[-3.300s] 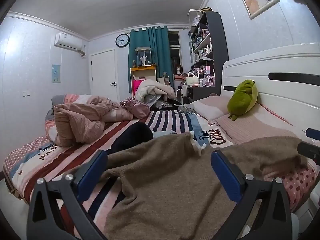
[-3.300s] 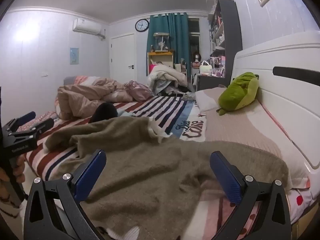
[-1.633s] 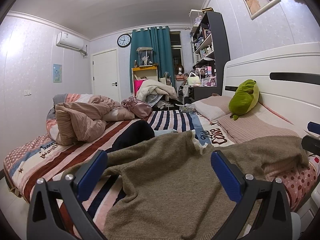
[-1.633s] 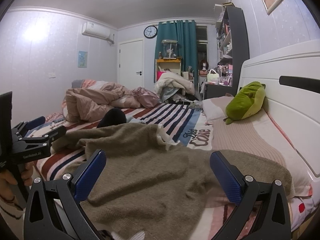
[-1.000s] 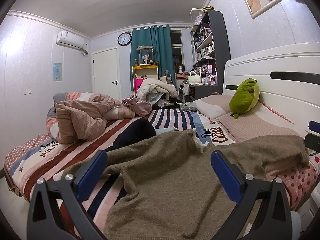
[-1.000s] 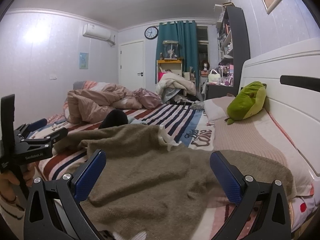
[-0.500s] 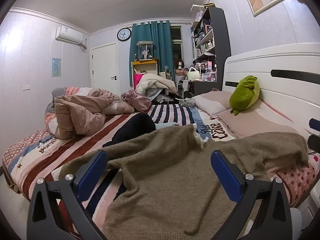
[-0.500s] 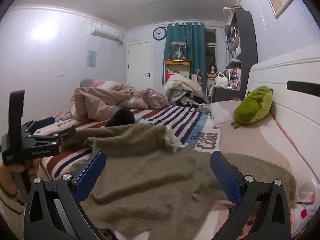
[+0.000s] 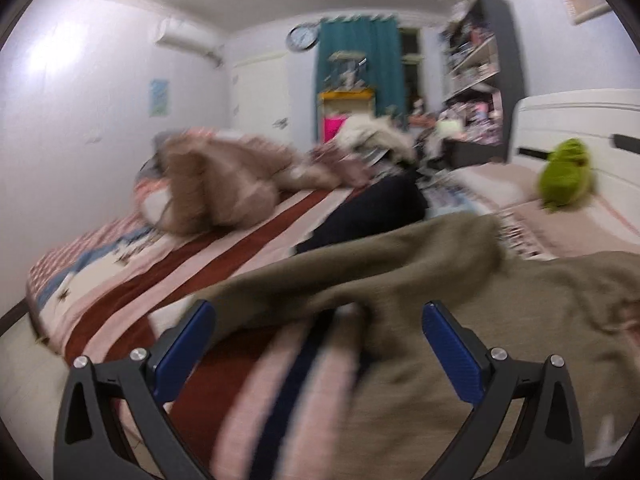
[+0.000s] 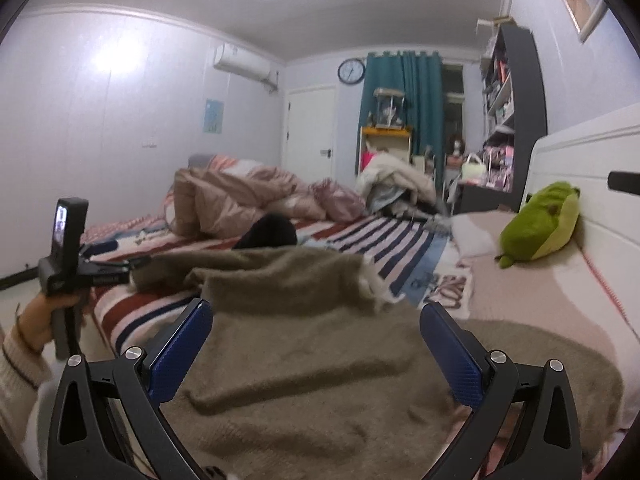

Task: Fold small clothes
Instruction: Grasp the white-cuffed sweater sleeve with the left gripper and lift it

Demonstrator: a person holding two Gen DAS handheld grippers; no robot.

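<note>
A brown knit sweater (image 10: 304, 364) lies spread on the striped bed (image 10: 132, 320); it also shows in the blurred left wrist view (image 9: 500, 320). My left gripper (image 9: 318, 344) is open, just above the sweater's left sleeve (image 9: 304, 284) near the bed's left side. It shows from outside in the right wrist view (image 10: 120, 268), at the sleeve's end. My right gripper (image 10: 316, 344) is open and empty, low over the sweater's body.
A dark garment (image 10: 268, 236) and a crumpled pink duvet (image 10: 232, 204) lie farther back on the bed. A green plush toy (image 10: 540, 224) rests by the white headboard (image 10: 592, 168). A pile of clothes (image 10: 396, 188) and shelves (image 10: 512, 112) stand at the far end.
My left gripper has swung quickly left and down toward the sweater's left sleeve; its view is now blurred. My right gripper has drifted slightly left over the sweater.
</note>
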